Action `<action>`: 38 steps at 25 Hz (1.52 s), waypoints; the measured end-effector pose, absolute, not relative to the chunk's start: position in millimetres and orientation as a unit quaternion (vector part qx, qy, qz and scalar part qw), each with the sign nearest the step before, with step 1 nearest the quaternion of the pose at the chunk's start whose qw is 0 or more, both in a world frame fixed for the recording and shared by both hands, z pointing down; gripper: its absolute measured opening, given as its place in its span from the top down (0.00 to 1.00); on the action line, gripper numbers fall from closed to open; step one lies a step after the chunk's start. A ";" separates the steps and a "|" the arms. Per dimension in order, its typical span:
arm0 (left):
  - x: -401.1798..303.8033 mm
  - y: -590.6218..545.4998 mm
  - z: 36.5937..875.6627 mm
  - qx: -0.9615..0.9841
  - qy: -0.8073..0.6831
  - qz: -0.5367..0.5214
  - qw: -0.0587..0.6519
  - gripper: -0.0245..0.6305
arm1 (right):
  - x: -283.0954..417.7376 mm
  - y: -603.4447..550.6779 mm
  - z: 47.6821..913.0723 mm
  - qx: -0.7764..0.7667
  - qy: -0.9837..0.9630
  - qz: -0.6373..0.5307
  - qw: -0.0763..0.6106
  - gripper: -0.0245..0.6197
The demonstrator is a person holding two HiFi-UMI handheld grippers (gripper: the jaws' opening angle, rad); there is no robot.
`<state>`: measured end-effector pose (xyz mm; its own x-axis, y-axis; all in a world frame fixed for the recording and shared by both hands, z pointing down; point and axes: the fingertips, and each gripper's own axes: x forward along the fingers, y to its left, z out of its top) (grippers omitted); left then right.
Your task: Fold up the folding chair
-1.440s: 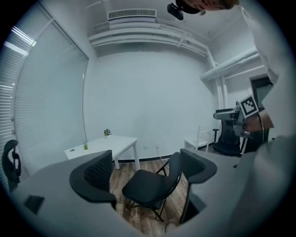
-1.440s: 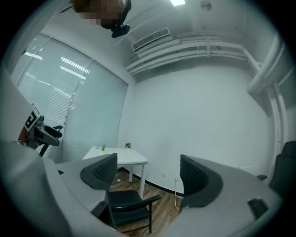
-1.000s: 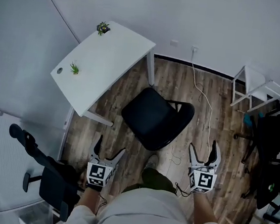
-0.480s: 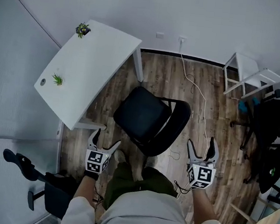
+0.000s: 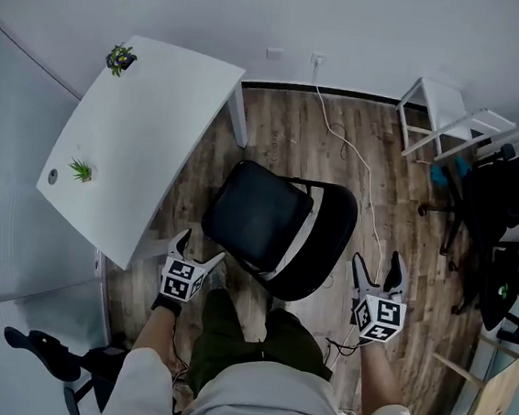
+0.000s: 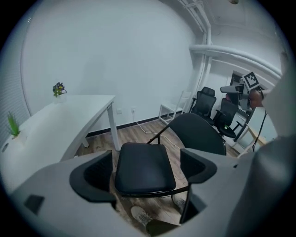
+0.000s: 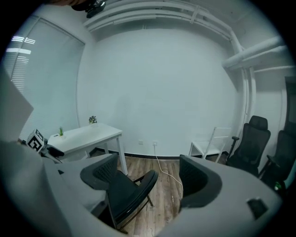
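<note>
The black folding chair stands unfolded on the wooden floor, seat (image 5: 257,216) toward the desk and backrest (image 5: 322,241) nearest me. My left gripper (image 5: 198,249) hovers open just left of the seat's near corner, touching nothing. In the left gripper view, that seat (image 6: 142,166) shows between the empty open jaws of the left gripper (image 6: 144,170). My right gripper (image 5: 378,262) is open to the right of the backrest, clear of it. The right gripper (image 7: 149,178) sees the chair (image 7: 125,194) side-on between and beyond its empty jaws.
A white desk (image 5: 137,143) with two small plants stands left of the chair. A white cable (image 5: 360,171) trails across the floor behind it. A white shelf frame (image 5: 444,120) and black office chairs (image 5: 508,210) crowd the right side. Another office chair's base (image 5: 58,365) lies at lower left.
I have stepped closer to the chair. Both grippers, open throughout, now flank it, the left by the seat and the right by the backrest.
</note>
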<state>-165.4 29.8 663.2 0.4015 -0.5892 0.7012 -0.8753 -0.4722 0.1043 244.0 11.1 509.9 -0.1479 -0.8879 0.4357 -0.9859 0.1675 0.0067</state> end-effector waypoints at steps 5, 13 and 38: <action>-183.4 -4.4 709.4 0.809 -0.426 0.321 0.247 0.26 | 224.2 -11.3 539.8 0.636 -0.732 0.160 0.187 0.31; -196.7 -36.1 797.0 0.801 -0.386 0.360 0.283 0.26 | 221.4 -45.1 589.7 0.639 -0.714 0.194 0.210 0.31; -226.4 -89.8 1016.4 0.764 -0.291 0.450 0.359 0.26 | 237.3 -97.8 722.0 0.623 -0.656 0.370 0.210 0.31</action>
